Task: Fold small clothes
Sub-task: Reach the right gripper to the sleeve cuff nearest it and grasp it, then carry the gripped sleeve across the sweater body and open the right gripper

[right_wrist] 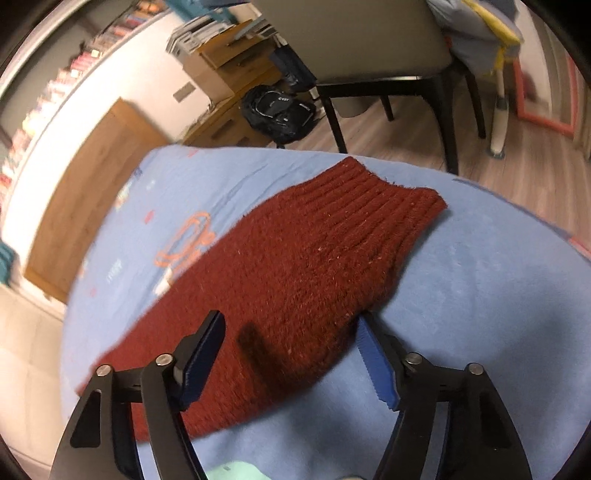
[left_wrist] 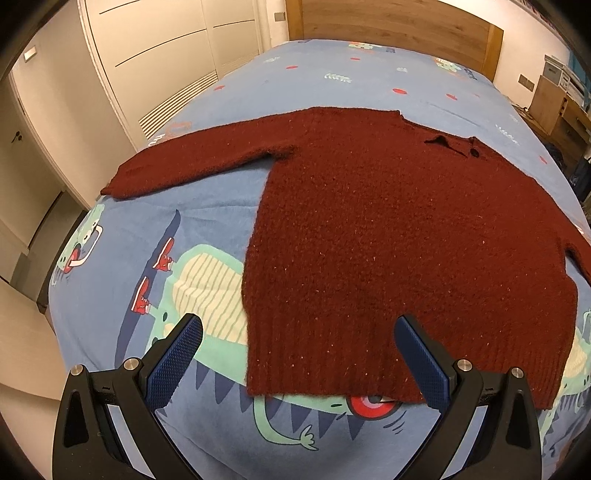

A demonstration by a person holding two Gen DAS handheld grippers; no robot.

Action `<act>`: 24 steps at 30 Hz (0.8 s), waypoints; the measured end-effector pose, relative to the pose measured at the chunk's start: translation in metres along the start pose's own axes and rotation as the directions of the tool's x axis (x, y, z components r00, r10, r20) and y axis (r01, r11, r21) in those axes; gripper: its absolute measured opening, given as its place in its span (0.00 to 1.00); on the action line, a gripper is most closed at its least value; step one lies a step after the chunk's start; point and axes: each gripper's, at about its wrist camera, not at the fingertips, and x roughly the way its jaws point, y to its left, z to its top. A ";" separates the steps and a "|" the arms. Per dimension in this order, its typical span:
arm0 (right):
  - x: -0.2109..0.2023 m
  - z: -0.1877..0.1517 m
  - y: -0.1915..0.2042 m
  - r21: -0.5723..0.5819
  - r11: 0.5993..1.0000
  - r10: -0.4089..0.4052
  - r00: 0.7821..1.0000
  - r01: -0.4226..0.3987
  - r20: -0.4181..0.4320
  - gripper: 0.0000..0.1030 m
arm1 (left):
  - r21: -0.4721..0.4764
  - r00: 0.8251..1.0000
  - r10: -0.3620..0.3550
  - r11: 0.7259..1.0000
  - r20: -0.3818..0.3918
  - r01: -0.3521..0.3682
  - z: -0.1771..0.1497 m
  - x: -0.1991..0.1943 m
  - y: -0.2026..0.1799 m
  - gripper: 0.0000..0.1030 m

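Observation:
A dark red knitted sweater [left_wrist: 388, 229] lies flat on the blue bed cover [left_wrist: 192, 218], collar toward the headboard, one sleeve [left_wrist: 199, 158] stretched out to the left. My left gripper [left_wrist: 297, 323] hovers open over the ribbed hem [left_wrist: 332, 365], its left finger above the bare cover and its right finger above the knit. In the right wrist view the other sleeve [right_wrist: 314, 258] runs away to its ribbed cuff [right_wrist: 399, 199]. My right gripper [right_wrist: 291, 317] straddles this sleeve with its jaws apart. The left finger casts a shadow on the knit; the right finger sits at the sleeve's edge.
The bed's near and left edges drop to a pale floor [left_wrist: 22, 350]. A wooden headboard [left_wrist: 391, 22] stands at the far end. Beyond the cuff are a chair [right_wrist: 388, 70], a black backpack [right_wrist: 280, 110] and wooden drawers [right_wrist: 236, 62].

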 end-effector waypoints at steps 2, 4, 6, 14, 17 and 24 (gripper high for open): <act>0.003 0.004 -0.008 0.063 0.997 0.038 0.999 -0.038 0.000 0.52 | 0.000 1.000 0.000 1.000 -0.007 0.000 -0.002 0.002 0.000 0.99; 0.005 0.008 -0.015 0.122 0.990 0.074 0.997 -0.074 0.004 0.47 | 0.001 1.000 0.001 1.000 -0.012 -0.001 -0.003 0.003 0.000 0.99; 0.005 0.009 -0.018 0.144 0.985 0.093 0.996 -0.093 0.009 0.46 | -0.002 1.000 0.003 1.000 -0.019 -0.003 -0.004 0.005 0.001 0.99; 0.014 0.018 -0.016 0.124 0.989 0.083 0.996 -0.082 -0.010 0.32 | -0.001 1.000 -0.007 1.000 -0.030 0.007 -0.007 0.007 0.000 0.99; 0.018 0.024 -0.016 0.129 0.989 0.070 0.997 -0.066 -0.028 0.17 | -0.004 1.000 -0.011 1.000 -0.025 0.011 -0.007 0.006 0.002 0.99; 0.009 0.029 0.021 0.079 0.988 0.137 0.990 -0.135 -0.020 0.14 | -0.046 1.000 -0.012 0.999 -0.003 0.012 -0.006 0.004 0.017 0.99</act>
